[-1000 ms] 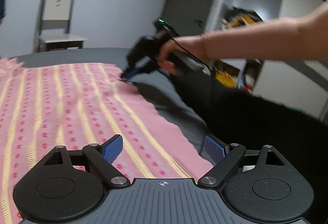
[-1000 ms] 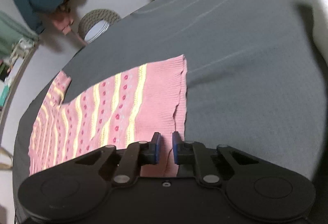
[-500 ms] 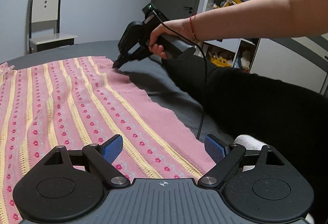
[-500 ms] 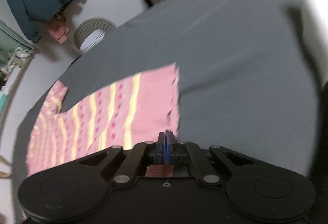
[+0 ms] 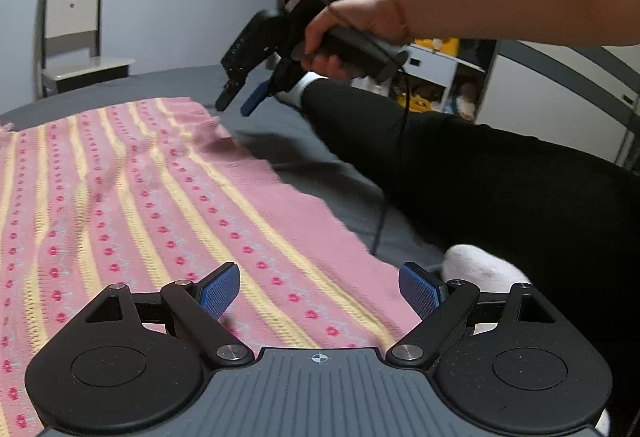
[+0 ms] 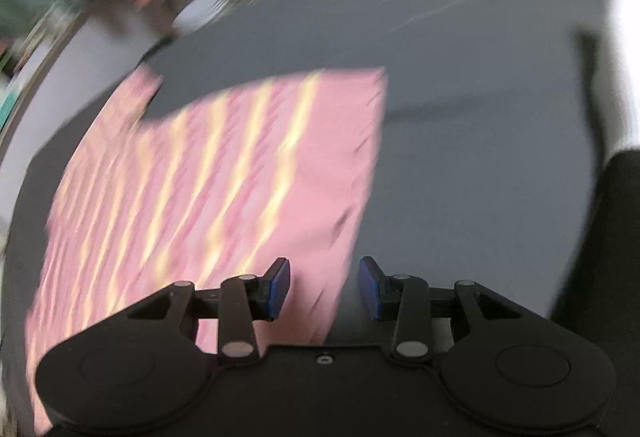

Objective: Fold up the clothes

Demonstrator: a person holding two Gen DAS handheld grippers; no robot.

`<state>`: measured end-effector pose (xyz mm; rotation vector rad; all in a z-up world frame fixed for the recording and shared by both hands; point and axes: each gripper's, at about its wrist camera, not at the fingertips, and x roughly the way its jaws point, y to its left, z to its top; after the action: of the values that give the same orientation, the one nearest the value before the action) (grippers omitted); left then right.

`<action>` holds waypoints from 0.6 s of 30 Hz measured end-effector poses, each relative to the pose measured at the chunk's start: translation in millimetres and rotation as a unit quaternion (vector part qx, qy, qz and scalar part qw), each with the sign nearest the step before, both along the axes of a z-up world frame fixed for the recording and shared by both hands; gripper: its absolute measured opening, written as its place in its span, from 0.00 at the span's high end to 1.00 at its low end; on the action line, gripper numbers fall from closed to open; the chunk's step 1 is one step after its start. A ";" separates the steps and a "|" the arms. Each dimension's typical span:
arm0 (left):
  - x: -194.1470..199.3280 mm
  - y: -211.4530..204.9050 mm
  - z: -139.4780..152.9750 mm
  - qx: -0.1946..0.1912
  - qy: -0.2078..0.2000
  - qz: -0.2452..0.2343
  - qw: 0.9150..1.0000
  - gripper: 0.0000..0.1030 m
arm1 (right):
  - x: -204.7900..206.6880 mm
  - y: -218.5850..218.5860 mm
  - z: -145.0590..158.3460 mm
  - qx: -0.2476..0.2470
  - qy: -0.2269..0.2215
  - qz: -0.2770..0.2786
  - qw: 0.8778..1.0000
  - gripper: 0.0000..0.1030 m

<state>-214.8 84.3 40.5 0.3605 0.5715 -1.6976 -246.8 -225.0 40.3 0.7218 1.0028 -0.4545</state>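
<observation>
Pink knit garment (image 5: pixel 132 221), striped in yellow with rows of red dots, lies spread flat in a single layer on the grey bed (image 6: pixel 480 85), its ribbed hem running along the bed's near edge beside my dark-trousered legs. A few shallow ripples disturb the corner of the hem under my right claw; the rest lies smooth.

My left claw (image 5: pixel 320 289) is spread wide and low over the hem at one corner, gripping nothing. My right claw (image 6: pixel 324 287) is also spread, with a clear gap between its blue pads; in the left view it hangs in the air just above the other hem corner (image 5: pixel 200 113), clear of the cloth. The right view is smeared, so fine detail there is lost.

I judge this to be a gap between grasps: the garment is laid out and neither claw has it. A fold from here calls for both claws to drop onto the two hem corners, close on the knit, and lift together evenly so the stripes stay aligned.
</observation>
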 end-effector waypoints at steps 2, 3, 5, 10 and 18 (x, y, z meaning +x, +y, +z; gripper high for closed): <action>-4.8 -0.4 -1.6 0.004 -0.007 -0.011 1.000 0.15 | 1.6 17.2 -4.2 0.003 0.016 0.021 1.000 0.64; -7.2 -0.6 -2.4 0.006 -0.011 -0.017 1.000 0.15 | 3.2 22.6 -7.7 0.000 0.023 0.025 0.999 0.64; -12.0 -0.9 -4.0 0.009 -0.019 -0.029 0.999 0.15 | 6.1 24.4 -12.9 -0.004 0.027 0.022 0.999 0.67; -19.7 1.1 -8.1 0.023 -0.046 -0.044 0.998 0.15 | 6.7 23.4 -21.5 -0.005 0.023 0.014 1.000 0.97; -18.8 2.0 -3.6 0.021 -0.047 -0.056 0.997 0.15 | -7.1 24.1 -23.2 -0.008 0.055 0.008 0.998 0.97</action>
<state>-233.6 86.3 36.9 0.5080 0.5254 -1.7673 -254.0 -200.9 17.1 0.6798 1.1062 -0.4928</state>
